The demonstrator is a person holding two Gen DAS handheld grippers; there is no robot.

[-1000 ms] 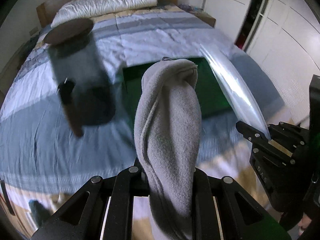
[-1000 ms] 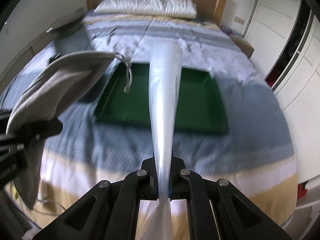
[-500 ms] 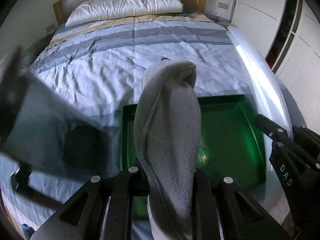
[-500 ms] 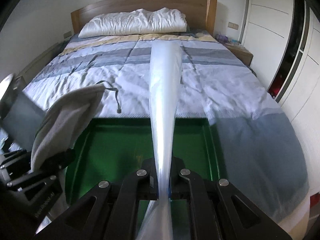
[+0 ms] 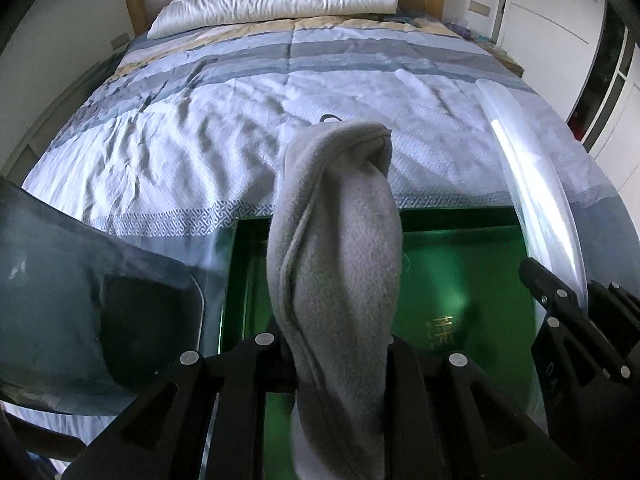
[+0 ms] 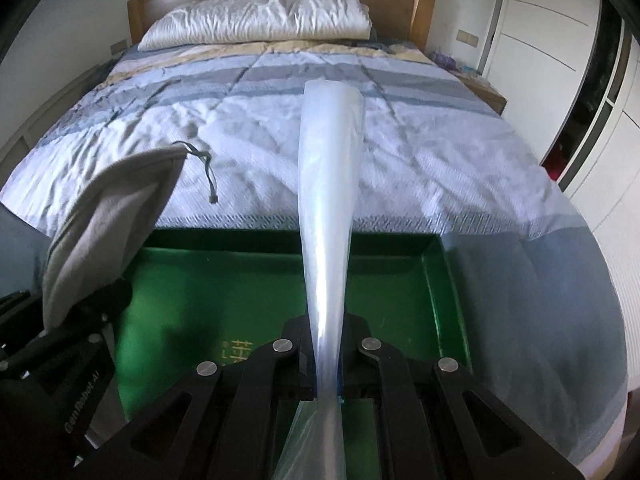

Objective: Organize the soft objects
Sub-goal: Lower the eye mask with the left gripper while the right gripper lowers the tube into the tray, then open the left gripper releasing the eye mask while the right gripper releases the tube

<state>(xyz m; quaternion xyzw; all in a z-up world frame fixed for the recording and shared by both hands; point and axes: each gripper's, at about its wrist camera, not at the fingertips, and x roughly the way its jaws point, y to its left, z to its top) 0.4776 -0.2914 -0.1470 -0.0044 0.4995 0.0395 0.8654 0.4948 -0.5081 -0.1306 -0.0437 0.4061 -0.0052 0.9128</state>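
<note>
The soft grey fleece drawstring pouch (image 5: 336, 264) fills the middle of the left wrist view, covering part of the shallow dark green rectangular tray (image 5: 472, 280) and running off the bottom edge. The gold characters printed on the tray floor (image 6: 236, 350) are partly covered and too small to read, and the rolled translucent plastic sheet (image 6: 328, 216) also runs off the bottom. At far left a dark, blurred shape (image 5: 80, 292) is cut by the frame; what it is can't be told.
</note>
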